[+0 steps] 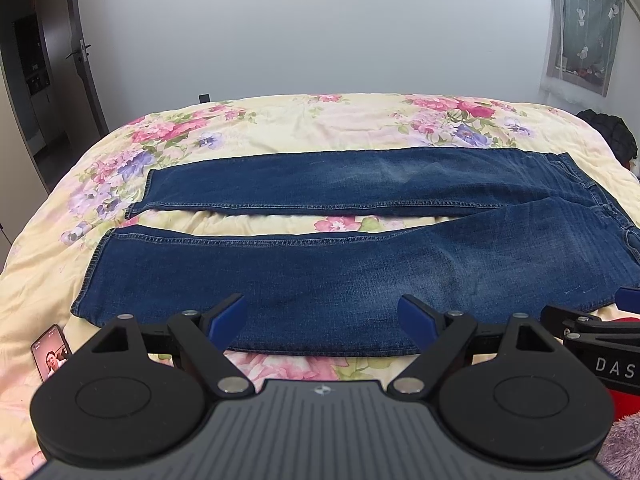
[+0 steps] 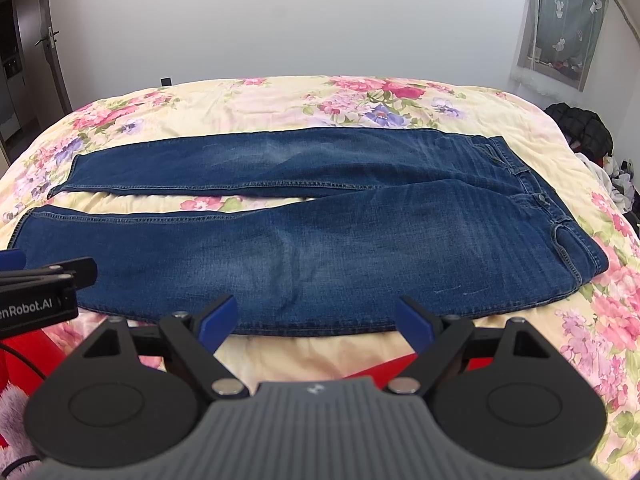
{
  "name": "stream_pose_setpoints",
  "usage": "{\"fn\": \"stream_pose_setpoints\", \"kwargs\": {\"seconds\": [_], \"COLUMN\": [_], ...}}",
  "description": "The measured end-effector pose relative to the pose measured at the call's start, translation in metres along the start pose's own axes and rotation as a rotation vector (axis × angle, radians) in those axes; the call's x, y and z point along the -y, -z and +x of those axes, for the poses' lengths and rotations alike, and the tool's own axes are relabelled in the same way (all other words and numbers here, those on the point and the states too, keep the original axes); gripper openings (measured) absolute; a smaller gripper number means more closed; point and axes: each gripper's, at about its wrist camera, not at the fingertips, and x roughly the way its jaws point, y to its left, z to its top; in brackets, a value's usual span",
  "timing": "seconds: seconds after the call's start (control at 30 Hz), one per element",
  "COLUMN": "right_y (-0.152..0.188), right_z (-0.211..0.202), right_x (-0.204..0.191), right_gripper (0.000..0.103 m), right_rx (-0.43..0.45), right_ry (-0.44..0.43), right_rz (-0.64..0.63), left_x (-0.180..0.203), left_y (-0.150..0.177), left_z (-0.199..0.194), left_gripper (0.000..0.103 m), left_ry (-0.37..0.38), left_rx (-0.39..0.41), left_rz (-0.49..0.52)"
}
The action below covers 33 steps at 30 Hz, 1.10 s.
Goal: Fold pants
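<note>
- Jeans spread flat across the bed, legs side by side with a strip of floral quilt between them, hems to the left, waistband to the right.
- Left gripper wide apart, holding nothing, poised at the near edge of the nearer leg, blue pads over the denim.
- Right gripper likewise spread wide and empty, at the same near edge, further toward the waist.
- Only in the left view: a phone with a lit screen lying on the quilt near the hem corner; the right gripper's side poking in at the right edge.
- Only in the right view: the whole waistband with its button and the near pocket opening; a heap of clothes beyond the bed's right side; the left gripper's body poking in at the left edge.
- In both: a door at far left, a curtained window at far right, a dark quilted jacket past the bed's far right corner, a plain wall behind.
</note>
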Motion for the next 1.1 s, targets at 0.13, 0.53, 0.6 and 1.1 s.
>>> {"fn": "stream_pose_setpoints", "kwargs": {"seconds": [0.13, 0.53, 0.6, 1.1], "right_y": [0.000, 0.000, 0.000, -0.013], "right_z": [-0.001, -0.002, -0.002, 0.025], "right_x": [0.000, 0.001, 0.001, 0.070], "right_gripper": [0.082, 0.082, 0.082, 0.082], "right_rx": [0.003, 0.008, 0.008, 0.133], "right_ry": [0.003, 0.008, 0.007, 0.056], "right_rz": [-0.002, -0.001, -0.001, -0.053], "left_x": [-0.001, -0.002, -0.002, -0.057], "left_y": [-0.001, -0.001, -0.001, -0.023], "left_z": [0.000, 0.000, -0.001, 0.029], "left_gripper": [0.099, 0.099, 0.099, 0.067], "left_ry": [0.001, 0.001, 0.001, -0.030], "left_rx": [-0.001, 0.003, 0.004, 0.035], "left_rz": [-0.002, -0.002, -0.002, 0.046]}}
